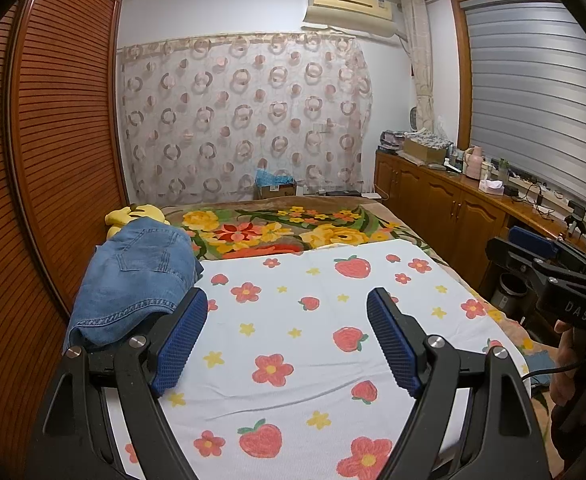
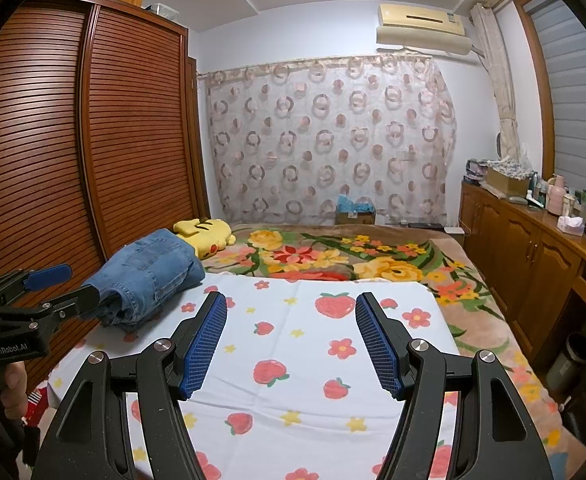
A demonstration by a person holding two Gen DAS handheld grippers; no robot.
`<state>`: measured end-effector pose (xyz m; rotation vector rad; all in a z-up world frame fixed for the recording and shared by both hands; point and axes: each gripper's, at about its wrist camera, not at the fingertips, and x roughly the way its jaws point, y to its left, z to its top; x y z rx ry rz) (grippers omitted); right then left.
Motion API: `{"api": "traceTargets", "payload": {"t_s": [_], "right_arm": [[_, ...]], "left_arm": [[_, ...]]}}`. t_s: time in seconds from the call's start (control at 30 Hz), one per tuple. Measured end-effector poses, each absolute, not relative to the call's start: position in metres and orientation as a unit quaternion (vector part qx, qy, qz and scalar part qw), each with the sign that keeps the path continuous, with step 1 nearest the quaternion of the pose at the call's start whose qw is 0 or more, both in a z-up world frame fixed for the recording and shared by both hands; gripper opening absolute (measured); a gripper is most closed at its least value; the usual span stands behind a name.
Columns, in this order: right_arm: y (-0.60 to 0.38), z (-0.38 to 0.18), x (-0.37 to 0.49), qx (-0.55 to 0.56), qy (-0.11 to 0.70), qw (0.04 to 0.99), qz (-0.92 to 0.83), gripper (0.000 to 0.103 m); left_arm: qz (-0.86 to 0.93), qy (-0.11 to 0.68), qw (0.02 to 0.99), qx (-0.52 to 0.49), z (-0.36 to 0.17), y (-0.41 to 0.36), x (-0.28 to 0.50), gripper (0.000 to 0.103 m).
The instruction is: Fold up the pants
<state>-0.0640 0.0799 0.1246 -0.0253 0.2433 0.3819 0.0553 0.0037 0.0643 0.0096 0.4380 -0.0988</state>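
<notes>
In the left wrist view, the left gripper [image 1: 287, 336] hangs above the white sheet [image 1: 293, 360] with strawberry print, and its jaws are wide apart and hold nothing. The jeans [image 1: 133, 280] lie in a thick folded pile at the left edge of the sheet, just beside the left blue pad [image 1: 181, 344], close to the wardrobe [image 1: 53, 160]. A yellow plush [image 1: 133, 214] lies just behind the jeans on the floral blanket [image 1: 273, 232]. The right gripper [image 1: 549, 256] shows at the right side, off the bed, but from here I cannot tell how its jaws stand. In the right wrist view, the right gripper [image 2: 291, 344] also hangs above the sheet [image 2: 313, 360], jaws wide and empty. The jeans [image 2: 149, 276] sit at the far left, and the left gripper [image 2: 69, 288] is just in front of them with open jaws. The pile looks folded already, so I judge the task is near its end or a new fold begins. The risk is that a jaw catches only the top layer, because the pile is thick, and the fold opens. Also the pile is near the bed edge, so a push toward the wardrobe could slide it off.
</notes>
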Motion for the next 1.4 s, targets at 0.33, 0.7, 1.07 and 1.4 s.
{"api": "traceTargets", "payload": {"t_s": [0.33,0.7,1.07,1.4], "right_arm": [[0.076,0.1265,-0.0647,-0.012,0.119,0.974,0.191,0.069],[0.0752,0.1258,-0.0654,-0.012,0.119,0.974,0.191,0.069],[0.075,0.1261,-0.0653,-0.012,0.12,0.974,0.19,0.069],[0.0747,0.1261,-0.0652,-0.012,0.12,0.974,0.191,0.069]], "left_arm": [[-0.049,0.217,0.975,0.004,0.066,0.0042,0.0558,0.082],[-0.051,0.217,0.975,0.003,0.066,0.0036,0.0549,0.082],[-0.05,0.217,0.975,0.003,0.0656,0.0053,0.0552,0.082],[-0.051,0.217,0.975,0.002,0.0661,0.0055,0.0554,0.082]]}}
